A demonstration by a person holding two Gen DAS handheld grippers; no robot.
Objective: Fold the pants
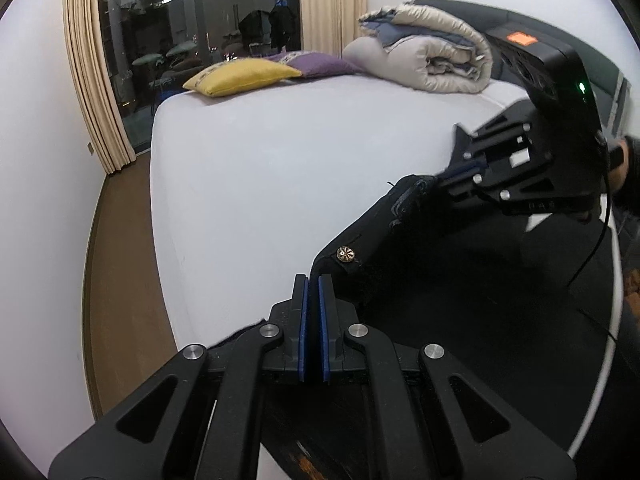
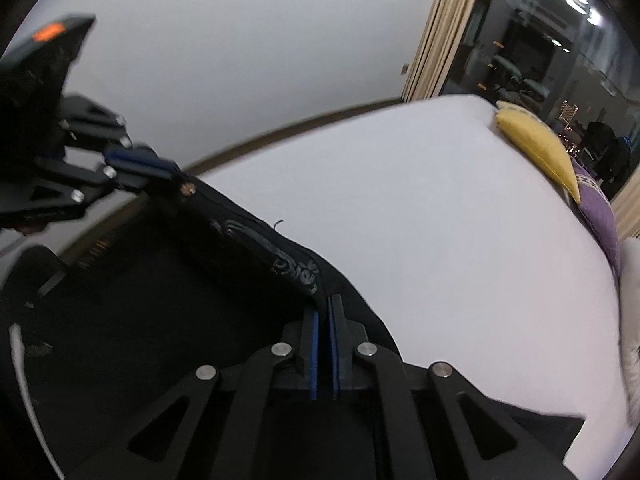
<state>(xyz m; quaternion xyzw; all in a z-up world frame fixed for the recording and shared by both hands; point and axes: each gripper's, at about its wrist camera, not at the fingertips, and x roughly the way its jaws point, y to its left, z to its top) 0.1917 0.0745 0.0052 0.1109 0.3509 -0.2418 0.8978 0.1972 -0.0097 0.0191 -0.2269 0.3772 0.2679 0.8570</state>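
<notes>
Closest to the left wrist camera, the left tongs (image 1: 311, 280) sit nearly closed, their blue pads pinching the black waistband of the pants (image 1: 440, 280) just beside a small brass button (image 1: 345, 255). In the right wrist view, the right tongs (image 2: 323, 304) are likewise almost shut, clamped on the waistband edge next to a pale embroidered patch (image 2: 296, 266).

Both grips sit along the same top edge of the pants, well apart from each other, probably so the garment can be lifted and spread evenly over the bed (image 1: 260, 168) before folding. The cloth hangs dark and slack below both tongs, with the white mattress beyond them.

The left view shows the right tongs (image 1: 432, 186) ahead and to the right, gripping a bunched fold. Farther beyond lie a yellow cushion (image 1: 240, 76), a purple cushion (image 1: 316, 64) and a rolled duvet (image 1: 432, 56). The right view shows the left tongs (image 2: 168, 172) ahead and to the left, blurred, closed at the button. It alone shows the embroidery. Only the left view shows the duvet roll clearly.
</notes>
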